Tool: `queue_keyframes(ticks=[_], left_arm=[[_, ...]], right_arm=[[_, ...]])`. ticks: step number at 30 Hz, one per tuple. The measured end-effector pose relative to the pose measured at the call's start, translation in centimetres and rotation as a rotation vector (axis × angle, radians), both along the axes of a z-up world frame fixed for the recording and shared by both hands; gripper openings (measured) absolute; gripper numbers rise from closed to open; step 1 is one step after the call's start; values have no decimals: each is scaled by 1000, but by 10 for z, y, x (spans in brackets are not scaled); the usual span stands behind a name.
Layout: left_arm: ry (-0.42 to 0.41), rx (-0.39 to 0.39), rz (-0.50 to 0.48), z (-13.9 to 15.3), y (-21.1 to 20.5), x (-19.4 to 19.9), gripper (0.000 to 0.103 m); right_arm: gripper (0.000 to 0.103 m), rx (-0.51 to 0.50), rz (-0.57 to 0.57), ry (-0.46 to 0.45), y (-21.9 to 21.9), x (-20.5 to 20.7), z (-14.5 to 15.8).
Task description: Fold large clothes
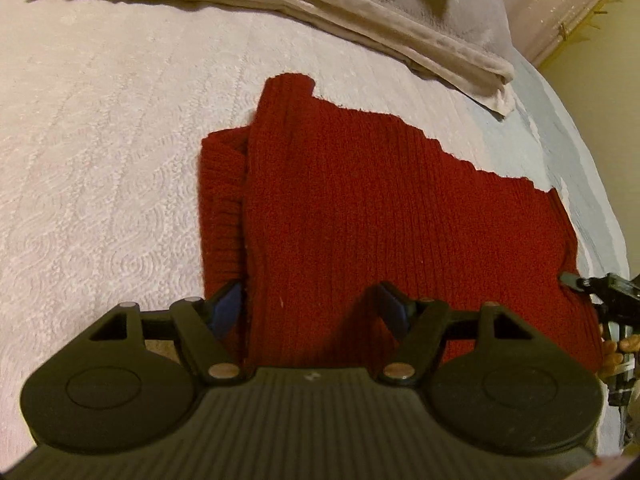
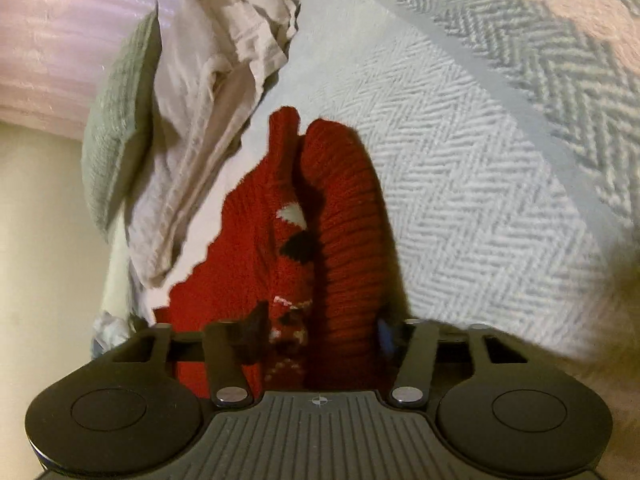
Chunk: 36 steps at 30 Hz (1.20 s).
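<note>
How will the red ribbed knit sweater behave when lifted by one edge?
The red ribbed knit sweater will likely go floppy: it already lies flat in folded layers. The thick ribbing suggests some weight, so it will probably sag. Its fuzzy surface should resist slipping.

I see the red ribbed sweater (image 1: 360, 208) lying partly folded (a sleeve tucked over) on the bedspread.

Dim warm light, soft blur, fisheye-bent edges, dark corners.

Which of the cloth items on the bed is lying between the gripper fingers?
The red sweater. It lies spread nearest the left gripper, ribbed and red, while the beige folded cloth sits farther back, untouched.
</note>
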<state>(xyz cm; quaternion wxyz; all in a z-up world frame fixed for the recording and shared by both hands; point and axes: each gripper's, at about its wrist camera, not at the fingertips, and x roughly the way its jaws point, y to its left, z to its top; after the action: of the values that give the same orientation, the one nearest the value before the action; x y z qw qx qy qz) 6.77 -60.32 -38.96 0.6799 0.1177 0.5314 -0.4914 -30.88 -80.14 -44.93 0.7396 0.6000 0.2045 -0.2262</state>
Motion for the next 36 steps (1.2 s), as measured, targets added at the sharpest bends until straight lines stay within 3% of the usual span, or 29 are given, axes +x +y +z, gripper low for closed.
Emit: queue_keyframes(ticks=[1,5,10,13,18,21,26,27,28,30,31,33,36], left_arm=[[5,2,-5,-1,-1,1,68],[35,-5,-27,-5,-3,7,68],[52,13,-63,-6,-10,13,66],[90,-42,-46,11,2,27,61],[80,-66,66,18,70,77,59],[94,-8,174,0,118,115,59],[28,14,221,-8,168,154,59],[37,4,233,-8,176,160,59],[48,4,245,-10,181,165,59],[41,11,238,-10,186,166,59],[25,20,228,-8,184,164,59],[10,28,204,-1,180,156,59],[76,-19,152,16,174,141,59]], right_arm=[[31,0,3,19,1,-1,0],[25,-14,-35,119,10,8,12],[21,-162,-39,528,34,72,58],[20,-339,-25,774,65,126,97],[20,-653,50,986,154,227,148],[19,-779,152,1032,220,301,151],[21,-884,341,1125,302,394,82],[31,-891,355,1147,309,404,66],[52,-896,386,1168,317,413,49],[56,-936,441,1220,330,421,31],[59,-937,455,1203,334,418,37],[62,-860,450,1063,336,400,65],[63,-781,378,854,336,354,122]])
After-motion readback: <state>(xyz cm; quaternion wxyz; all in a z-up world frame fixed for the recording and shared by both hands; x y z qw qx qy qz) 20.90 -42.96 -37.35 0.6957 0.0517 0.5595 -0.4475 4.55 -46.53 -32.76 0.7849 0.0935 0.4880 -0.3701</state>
